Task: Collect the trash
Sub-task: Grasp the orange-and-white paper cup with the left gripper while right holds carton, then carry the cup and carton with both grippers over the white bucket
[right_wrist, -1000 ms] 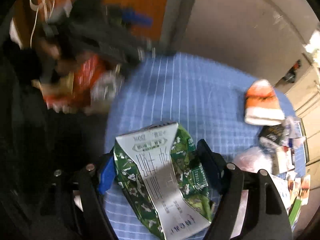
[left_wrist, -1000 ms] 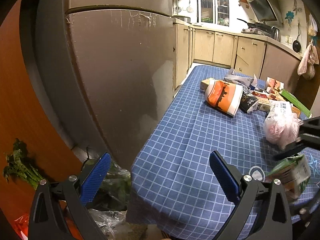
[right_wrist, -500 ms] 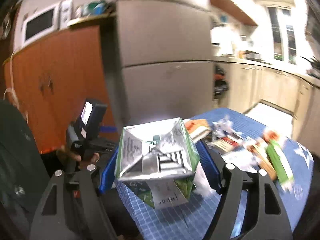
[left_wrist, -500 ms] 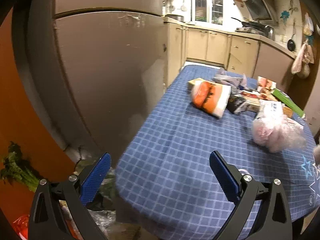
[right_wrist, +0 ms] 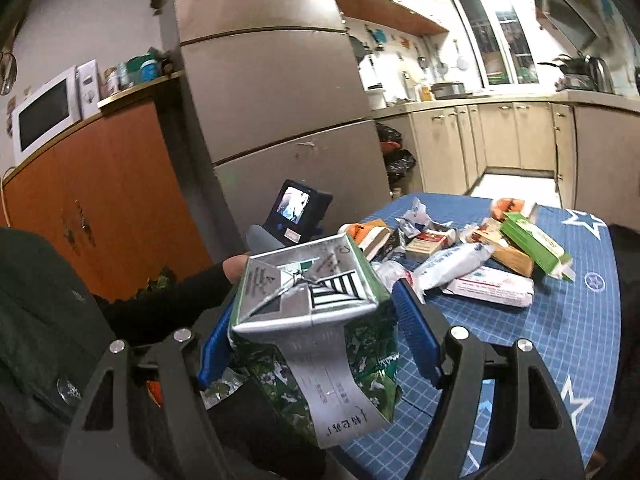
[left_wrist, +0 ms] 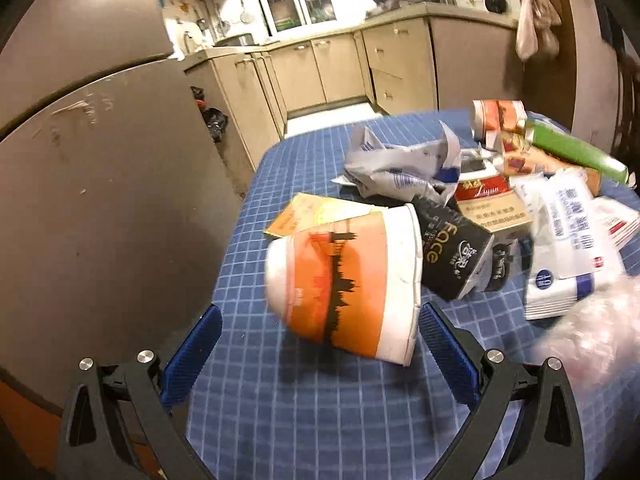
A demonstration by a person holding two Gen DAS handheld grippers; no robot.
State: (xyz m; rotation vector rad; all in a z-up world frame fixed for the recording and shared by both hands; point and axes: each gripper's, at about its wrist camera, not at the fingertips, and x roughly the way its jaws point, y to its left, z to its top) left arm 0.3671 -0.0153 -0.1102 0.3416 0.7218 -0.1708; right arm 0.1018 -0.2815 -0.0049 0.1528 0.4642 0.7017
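A crushed green and silver carton (right_wrist: pixel 316 320) sits between the blue pads of my right gripper (right_wrist: pixel 310 336), which is shut on it and held above the near end of the blue checked table (right_wrist: pixel 568 320). My left gripper (left_wrist: pixel 320 344) is open just in front of an orange and white paper cup (left_wrist: pixel 348 284) lying on its side; the pads stand either side of it without touching. Behind the cup lie a black "Face" carton (left_wrist: pixel 452 248), crumpled grey paper (left_wrist: pixel 400 164) and a red box (left_wrist: pixel 484 192).
More packets, a green box (left_wrist: pixel 576 152) and a clear plastic bag (left_wrist: pixel 588 336) crowd the table's right side. A grey fridge (left_wrist: pixel 100 168) stands close on the left. In the right wrist view a sleeve (right_wrist: pixel 168 304) and the left gripper's camera unit (right_wrist: pixel 298 210) show.
My left gripper swept forward over the table and rolled, closing in on the orange cup. My right gripper swung up from facing the floor to face the kitchen, still holding the carton.
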